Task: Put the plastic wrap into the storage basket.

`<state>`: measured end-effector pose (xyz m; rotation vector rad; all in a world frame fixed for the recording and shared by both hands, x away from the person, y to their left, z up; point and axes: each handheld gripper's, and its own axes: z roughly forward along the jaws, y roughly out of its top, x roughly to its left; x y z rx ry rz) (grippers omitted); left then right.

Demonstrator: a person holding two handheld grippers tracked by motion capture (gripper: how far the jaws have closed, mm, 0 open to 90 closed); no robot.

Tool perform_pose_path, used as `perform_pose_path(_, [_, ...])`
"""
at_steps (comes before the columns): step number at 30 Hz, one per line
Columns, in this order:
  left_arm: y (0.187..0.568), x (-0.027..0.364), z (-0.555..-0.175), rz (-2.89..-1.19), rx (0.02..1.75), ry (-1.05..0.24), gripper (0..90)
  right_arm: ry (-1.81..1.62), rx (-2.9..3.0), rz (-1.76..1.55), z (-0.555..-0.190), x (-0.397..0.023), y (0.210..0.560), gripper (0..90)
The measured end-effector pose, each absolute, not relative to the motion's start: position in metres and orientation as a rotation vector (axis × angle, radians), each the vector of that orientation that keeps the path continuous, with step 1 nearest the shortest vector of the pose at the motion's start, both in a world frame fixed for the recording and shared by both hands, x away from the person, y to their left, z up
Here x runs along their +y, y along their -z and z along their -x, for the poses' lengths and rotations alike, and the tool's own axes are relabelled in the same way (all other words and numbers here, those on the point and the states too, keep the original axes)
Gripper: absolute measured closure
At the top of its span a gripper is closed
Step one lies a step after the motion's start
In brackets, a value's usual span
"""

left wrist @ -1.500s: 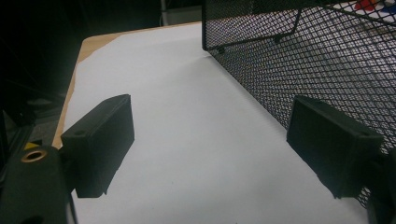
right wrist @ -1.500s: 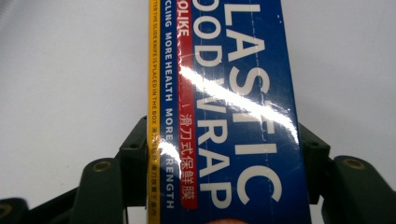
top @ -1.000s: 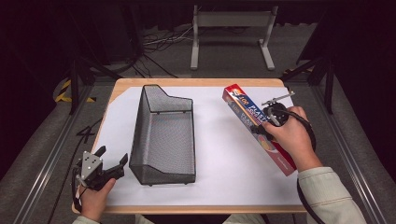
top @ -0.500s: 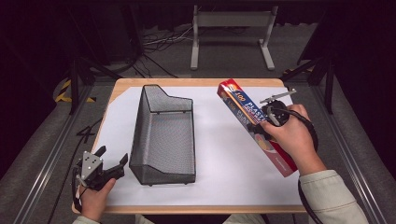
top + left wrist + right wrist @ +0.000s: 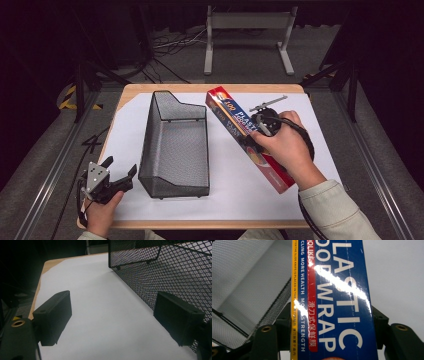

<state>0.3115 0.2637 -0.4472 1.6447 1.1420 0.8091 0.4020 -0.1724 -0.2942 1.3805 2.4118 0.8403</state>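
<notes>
A long red and blue plastic wrap box (image 5: 235,122) hangs slanted above the white sheet, just right of the black mesh basket (image 5: 175,145). My right gripper (image 5: 257,137) is shut on the box near its middle; in the right gripper view the box (image 5: 332,302) fills the space between the black jaws, with the basket (image 5: 244,282) below at left. My left gripper (image 5: 120,175) rests at the table's front left corner, open and holding nothing. In the left gripper view its two pads stand wide apart over the sheet, the right pad (image 5: 178,316) close beside the basket wall (image 5: 162,270).
The wooden table (image 5: 135,90) is covered by a white sheet (image 5: 230,185). Black metal rails run along both sides of the table. A grey stand (image 5: 247,37) and cables lie on the floor beyond the far edge.
My right gripper has lifted the box and carried it left, toward the basket. The left gripper has stayed where it was.
</notes>
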Motion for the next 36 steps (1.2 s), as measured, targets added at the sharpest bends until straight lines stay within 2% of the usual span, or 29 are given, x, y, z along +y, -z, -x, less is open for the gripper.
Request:
perform_pose_path(17, [0.450, 0.263, -0.313, -1.652, 1.152, -0.794, 16.0, -0.859, 2.479, -1.323, -0.400, -0.097, 0.284, 39.2])
perform_pose_path(25, [0.449, 0.249, -0.323, -1.686, 1.217, -0.844, 16.2, -0.924, 2.464, -1.400, -0.414, -0.062, 0.277, 39.2])
perform_pose_path(27, [0.446, 0.245, -0.324, -1.700, 1.234, -0.801, 15.9, -0.946, 2.407, -1.374, -0.413, -0.048, 0.285, 39.2])
perform_pose_path(30, [0.444, 0.246, -0.319, -1.714, 1.194, -0.890, 15.9, -0.916, 2.476, -1.400, -0.418, -0.036, 0.301, 39.2])
perform_pose_path(36, [0.443, 0.250, -0.314, -1.705, 1.180, -0.867, 15.7, -0.734, 2.484, -1.489, -0.425, -0.017, 0.335, 39.2])
